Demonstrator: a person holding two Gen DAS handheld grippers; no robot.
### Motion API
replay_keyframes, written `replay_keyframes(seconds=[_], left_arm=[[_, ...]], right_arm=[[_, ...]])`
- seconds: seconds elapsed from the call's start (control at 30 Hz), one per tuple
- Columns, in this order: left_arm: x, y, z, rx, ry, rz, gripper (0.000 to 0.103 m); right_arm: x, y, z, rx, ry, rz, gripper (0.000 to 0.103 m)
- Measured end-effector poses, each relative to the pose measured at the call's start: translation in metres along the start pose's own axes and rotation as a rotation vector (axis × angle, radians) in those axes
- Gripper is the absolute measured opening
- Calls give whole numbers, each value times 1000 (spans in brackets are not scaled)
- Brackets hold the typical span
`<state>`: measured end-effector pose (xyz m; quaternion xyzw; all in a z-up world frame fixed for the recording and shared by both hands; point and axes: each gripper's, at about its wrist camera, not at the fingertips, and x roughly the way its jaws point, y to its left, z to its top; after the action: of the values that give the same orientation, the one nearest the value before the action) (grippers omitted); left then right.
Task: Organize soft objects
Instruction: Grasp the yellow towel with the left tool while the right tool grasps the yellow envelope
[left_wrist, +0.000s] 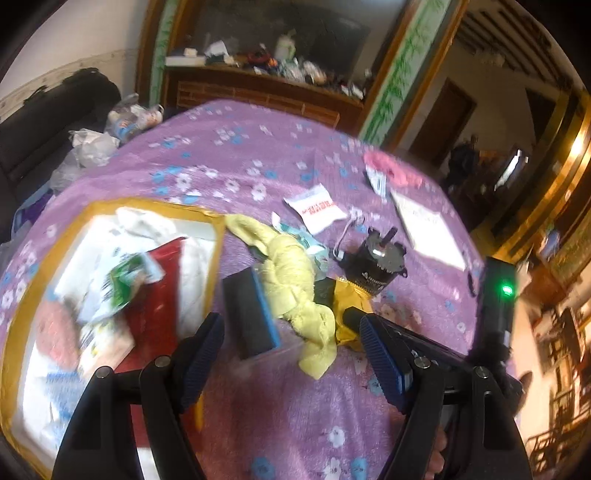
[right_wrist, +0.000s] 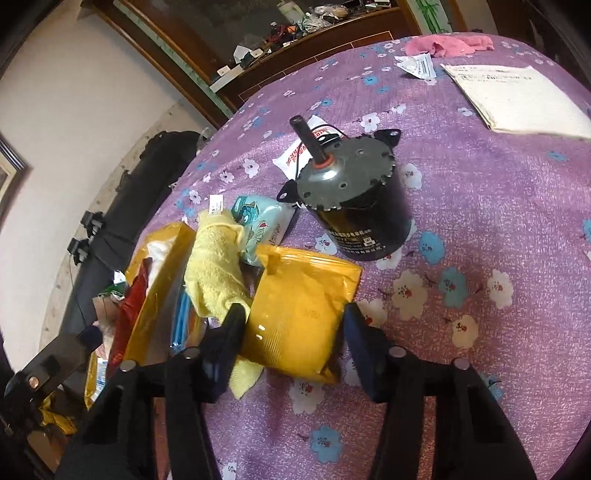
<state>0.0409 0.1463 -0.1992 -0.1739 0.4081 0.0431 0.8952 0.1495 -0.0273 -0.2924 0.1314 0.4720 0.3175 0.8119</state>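
Two jaw sets wide, both empty. My right gripper (right_wrist: 293, 328) straddles yellow pouch (right_wrist: 299, 317); I'd close mid-pouch, clear of yellow towel (right_wrist: 214, 273), lift toward box (left_wrist: 218, 251).

My two wrist cameras look down close over the purple bedspread (left_wrist: 258, 155), sharing the yellow towel (left_wrist: 291, 273) and motor (right_wrist: 351, 199).
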Motion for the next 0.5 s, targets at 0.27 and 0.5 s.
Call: replay_keyframes(seconds=[0.27, 0.5], left_arm=[[51, -27, 30, 72, 113, 12, 79], [95, -31, 42, 94, 162, 98, 69]], right_arm=[[-13, -10, -4, 32, -55, -18, 48], [-13, -19, -4, 76, -42, 11, 48]])
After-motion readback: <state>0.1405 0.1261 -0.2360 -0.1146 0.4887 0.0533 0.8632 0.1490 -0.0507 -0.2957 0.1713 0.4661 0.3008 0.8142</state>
